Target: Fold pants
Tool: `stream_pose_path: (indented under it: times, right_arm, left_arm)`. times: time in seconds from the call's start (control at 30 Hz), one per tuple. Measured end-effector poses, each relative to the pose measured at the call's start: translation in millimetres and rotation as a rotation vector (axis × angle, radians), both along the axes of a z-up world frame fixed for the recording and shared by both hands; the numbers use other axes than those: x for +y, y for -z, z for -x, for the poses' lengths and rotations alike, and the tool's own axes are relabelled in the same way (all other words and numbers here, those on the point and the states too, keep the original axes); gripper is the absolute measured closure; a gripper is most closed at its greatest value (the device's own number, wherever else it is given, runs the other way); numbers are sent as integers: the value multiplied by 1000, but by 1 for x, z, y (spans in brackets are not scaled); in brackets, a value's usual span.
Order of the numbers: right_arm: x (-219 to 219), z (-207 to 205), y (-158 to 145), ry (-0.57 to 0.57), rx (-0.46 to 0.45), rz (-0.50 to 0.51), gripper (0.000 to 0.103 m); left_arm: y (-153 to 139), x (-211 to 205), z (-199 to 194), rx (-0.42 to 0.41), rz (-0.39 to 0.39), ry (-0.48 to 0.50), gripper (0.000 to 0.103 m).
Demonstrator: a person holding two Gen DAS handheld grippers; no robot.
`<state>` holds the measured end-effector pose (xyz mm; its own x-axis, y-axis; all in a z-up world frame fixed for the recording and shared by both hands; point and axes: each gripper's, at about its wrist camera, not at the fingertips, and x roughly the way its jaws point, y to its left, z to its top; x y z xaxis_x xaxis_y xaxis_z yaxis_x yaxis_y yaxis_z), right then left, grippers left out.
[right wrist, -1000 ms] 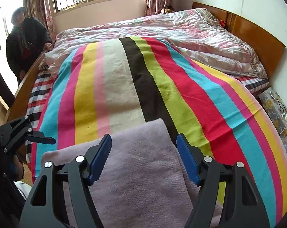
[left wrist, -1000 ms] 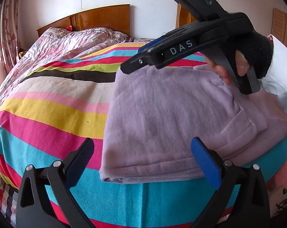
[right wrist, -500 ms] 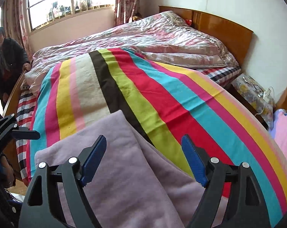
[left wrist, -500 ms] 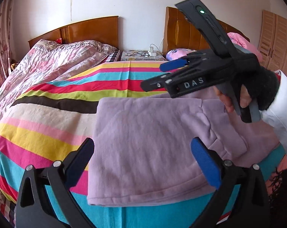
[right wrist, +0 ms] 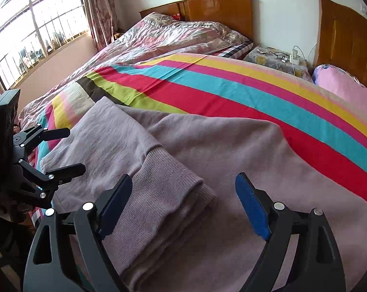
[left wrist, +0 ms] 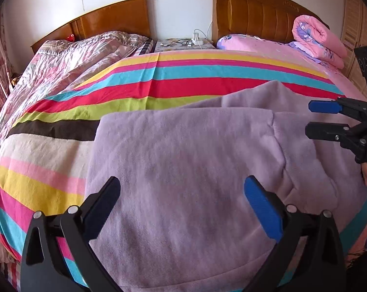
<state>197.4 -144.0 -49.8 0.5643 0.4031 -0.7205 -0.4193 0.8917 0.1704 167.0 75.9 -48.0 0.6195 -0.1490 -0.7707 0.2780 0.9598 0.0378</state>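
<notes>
Left wrist view: low and close over the pants [left wrist: 188, 170], facing the headboards [left wrist: 256, 12] across the striped blanket [left wrist: 183, 82]. Right wrist view: equally near, angled toward the window [right wrist: 37, 31] and far bed corner. Both share the pants, blanket and nightstand [right wrist: 275, 59]; each catches the opposite gripper at its edge.

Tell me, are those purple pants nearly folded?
Mostly. The lilac pants lie folded over on the striped bedspread, cuffs stacked on top. Both tongs, left and right, are open, holding nothing. Perhaps one more fold remains.
</notes>
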Motion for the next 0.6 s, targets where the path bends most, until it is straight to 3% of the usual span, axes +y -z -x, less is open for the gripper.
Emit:
stream_pose_path:
  times: [0.17, 0.23, 0.27, 0.3, 0.37, 0.43, 0.5, 0.6]
  right_arm:
    - [-61, -17, 5, 176, 30, 66, 19]
    - [-83, -29, 15, 211, 68, 72, 19]
    - [-93, -37, 24, 248, 100, 121, 18]
    - [-100, -42, 33, 268, 133, 159, 16]
    - [-111, -41, 34, 235, 122, 110, 16]
    - [-118, -34, 23, 283, 108, 133, 16]
    - [-129, -14, 7, 311, 65, 95, 16]
    - [-138, 30, -4, 327, 45, 72, 15]
  left_arm:
    - [-4, -47, -45, 2, -127, 52, 1]
    - [6, -57, -64, 21, -135, 56, 1]
    - [15, -60, -74, 51, -151, 48, 1]
    - [22, -60, -79, 66, -135, 49, 1]
    - [24, -52, -84, 82, -80, 43, 1]
    - [18, -51, -83, 69, -101, 17, 1]
    - [6, -52, -70, 12, -131, -19, 1]
    - [-6, -53, -40, -17, -84, 2, 1]
